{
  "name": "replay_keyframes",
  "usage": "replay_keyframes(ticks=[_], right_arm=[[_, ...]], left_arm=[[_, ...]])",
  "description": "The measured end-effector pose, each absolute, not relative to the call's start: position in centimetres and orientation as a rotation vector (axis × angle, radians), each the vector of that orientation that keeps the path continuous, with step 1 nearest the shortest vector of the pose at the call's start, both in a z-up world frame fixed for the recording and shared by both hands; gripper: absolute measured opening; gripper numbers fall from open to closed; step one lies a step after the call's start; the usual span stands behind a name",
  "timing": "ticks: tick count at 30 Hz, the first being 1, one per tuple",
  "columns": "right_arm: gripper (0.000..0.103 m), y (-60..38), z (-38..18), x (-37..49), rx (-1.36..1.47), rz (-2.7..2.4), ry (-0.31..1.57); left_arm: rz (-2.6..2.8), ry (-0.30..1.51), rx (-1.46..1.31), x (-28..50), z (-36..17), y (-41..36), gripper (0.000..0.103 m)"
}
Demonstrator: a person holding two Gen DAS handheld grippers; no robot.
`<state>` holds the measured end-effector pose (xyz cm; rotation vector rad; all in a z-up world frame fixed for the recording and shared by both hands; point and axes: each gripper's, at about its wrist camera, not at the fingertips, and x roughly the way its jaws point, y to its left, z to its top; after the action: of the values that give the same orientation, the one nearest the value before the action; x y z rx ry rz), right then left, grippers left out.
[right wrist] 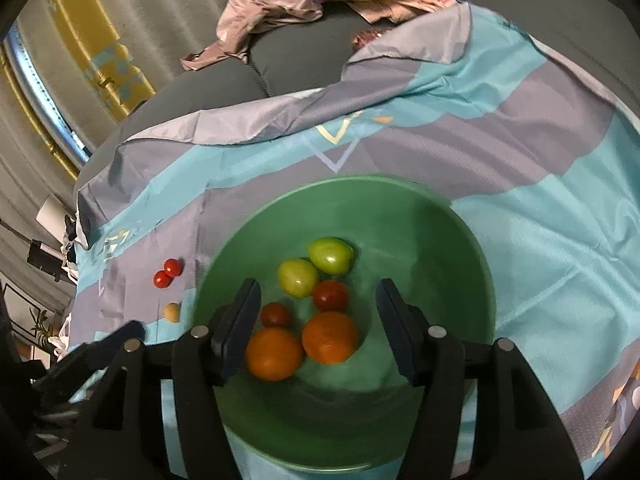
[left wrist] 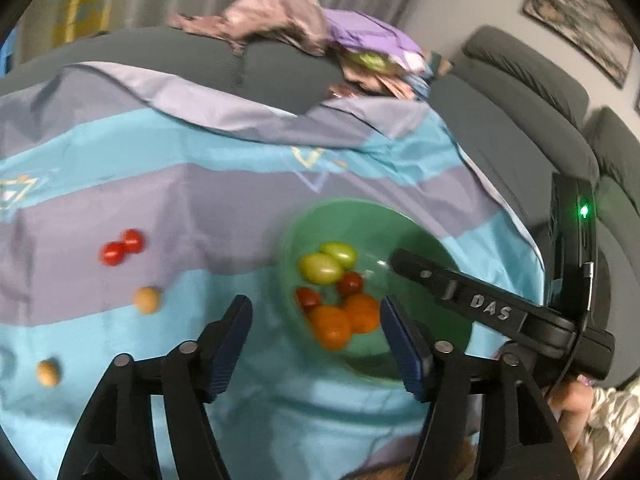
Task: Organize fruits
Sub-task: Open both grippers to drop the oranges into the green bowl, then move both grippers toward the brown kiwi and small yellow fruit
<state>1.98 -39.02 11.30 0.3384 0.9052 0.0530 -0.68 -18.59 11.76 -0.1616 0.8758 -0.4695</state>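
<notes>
A green bowl (left wrist: 360, 216) (right wrist: 440, 248) sits on a blue and purple cloth. It holds two oranges (right wrist: 329, 337), two green fruits (right wrist: 331, 255) and two red tomatoes (right wrist: 330, 295). Two red tomatoes (left wrist: 121, 247) (right wrist: 168, 273) and two small tan fruits (left wrist: 147, 299) (left wrist: 49, 372) lie loose on the cloth, left of the bowl. My left gripper (left wrist: 316, 344) is open and empty, above the bowl's left rim. My right gripper (right wrist: 318, 326) is open and empty, over the bowl's fruit; it also shows in the left wrist view (left wrist: 460, 292).
The cloth (left wrist: 120, 200) (right wrist: 540, 208) covers a grey sofa (left wrist: 520, 92). Crumpled clothes (left wrist: 312, 20) (right wrist: 280, 8) lie on the sofa back. A framed picture (left wrist: 580, 12) hangs on the right wall. A curtain (right wrist: 80, 40) hangs at the left.
</notes>
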Motion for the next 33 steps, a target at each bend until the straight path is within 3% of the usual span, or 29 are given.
replay_keyframes(ticks=[5, 16, 24, 33], right_arm=[[0.068, -36.8, 12.2, 1.9, 0.288, 0.083, 0.878], [0.070, -29.3, 12.4, 2.4, 0.222, 0.255, 0.853], [0.070, -23.5, 10.0, 3.4, 0.133, 0.346, 0.920], [0.055, -17.9, 7.9, 7.1, 0.021, 0.393, 0.997]], left_arm=[[-0.315, 0.863, -0.153, -1.6, 12.3, -12.7, 0.075], [-0.015, 0.893, -0.282, -3.1, 8.2, -0.1, 0.075], [-0.001, 0.943, -0.399, -2.0, 5.3, 2.2, 0.075], [0.053, 0.968, -0.346, -1.3, 3.8, 2.1, 0.075]])
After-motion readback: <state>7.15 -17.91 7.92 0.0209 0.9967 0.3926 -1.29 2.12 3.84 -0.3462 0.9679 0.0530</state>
